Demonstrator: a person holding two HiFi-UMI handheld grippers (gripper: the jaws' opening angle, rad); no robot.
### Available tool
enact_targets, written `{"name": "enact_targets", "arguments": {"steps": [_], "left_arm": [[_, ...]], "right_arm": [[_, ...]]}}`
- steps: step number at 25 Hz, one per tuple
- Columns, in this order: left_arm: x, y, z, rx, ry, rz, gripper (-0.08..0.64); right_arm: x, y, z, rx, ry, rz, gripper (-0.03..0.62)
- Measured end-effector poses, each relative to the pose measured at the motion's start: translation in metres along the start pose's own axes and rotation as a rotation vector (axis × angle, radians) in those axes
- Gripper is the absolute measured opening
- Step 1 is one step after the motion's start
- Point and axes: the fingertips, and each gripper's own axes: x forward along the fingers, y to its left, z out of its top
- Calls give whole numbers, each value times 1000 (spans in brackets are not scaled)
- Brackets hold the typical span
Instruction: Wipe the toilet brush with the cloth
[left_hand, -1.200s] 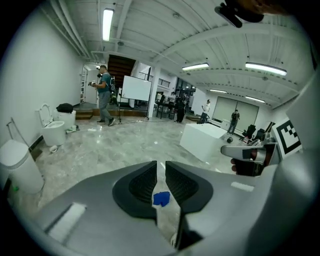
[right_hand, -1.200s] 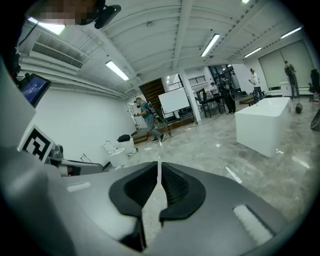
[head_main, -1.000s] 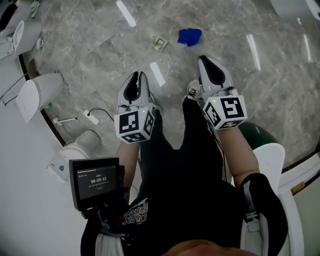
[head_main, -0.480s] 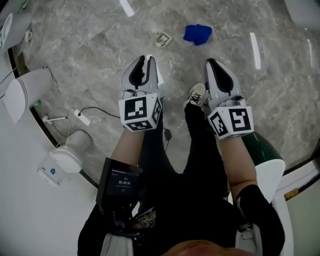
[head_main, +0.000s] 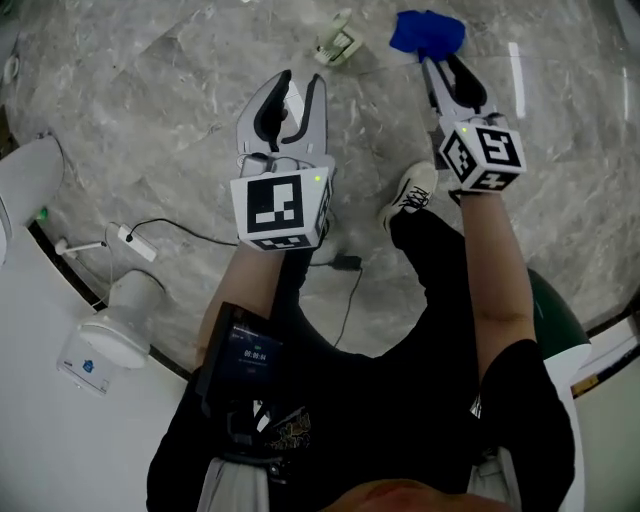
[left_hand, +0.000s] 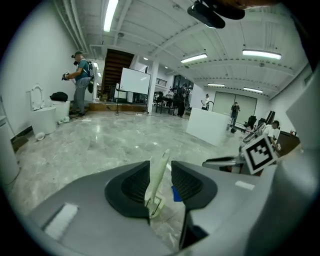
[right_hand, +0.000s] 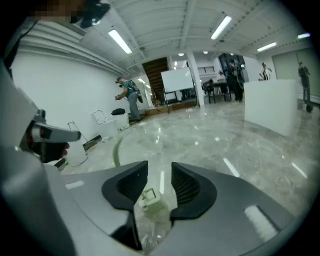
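Observation:
A pale green toilet brush stands in its holder (head_main: 338, 42) on the grey marble floor, with a crumpled blue cloth (head_main: 427, 30) just to its right. My left gripper (head_main: 290, 92) hangs short of the brush with its jaws opening. In the left gripper view the brush handle (left_hand: 159, 170) lines up with the gap but lies beyond the pads, the cloth (left_hand: 176, 194) behind it. My right gripper (head_main: 447, 68) reaches nearly to the cloth's near edge, its jaws opening and empty. The right gripper view shows the brush holder (right_hand: 149, 199) on the floor past the pads.
White toilets (head_main: 22, 185) line the left wall, with a power strip and cable (head_main: 133, 243) on the floor beside them. The person's shoe (head_main: 410, 192) is below the right gripper. A dark green bin (head_main: 553, 318) stands at right. Other people work in the distance (left_hand: 80, 82).
Both grippers have dropped toward the floor and moved forward to the brush and cloth. Their jaws, nearly shut before, now stand apart.

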Motion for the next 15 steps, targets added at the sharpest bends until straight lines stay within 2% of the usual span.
{"name": "enact_targets", "arguments": {"steps": [2, 3, 5, 7, 9, 10, 12, 15], "left_arm": [[13, 5, -19, 5, -19, 4, 158], [19, 6, -27, 13, -24, -4, 158], [35, 3, -32, 87, -36, -64, 170], [49, -1, -19, 169, -77, -128, 204], [60, 0, -17, 217, -97, -137, 219], [65, -2, -20, 249, -104, -134, 218], [73, -9, -23, 323, -128, -135, 218], [83, -14, -13, 361, -154, -156, 218]], "right_arm": [[39, -40, -53, 51, 77, -48, 184], [57, -63, -79, 54, 120, -86, 185], [88, -107, -120, 53, 188, -164, 203], [113, -143, -144, 99, 212, -226, 237], [130, -170, -168, 150, 228, -261, 266], [136, -182, -182, 144, 247, -271, 282], [148, -200, -209, 74, 294, -276, 305], [173, -215, -229, -48, 369, -268, 328]]}}
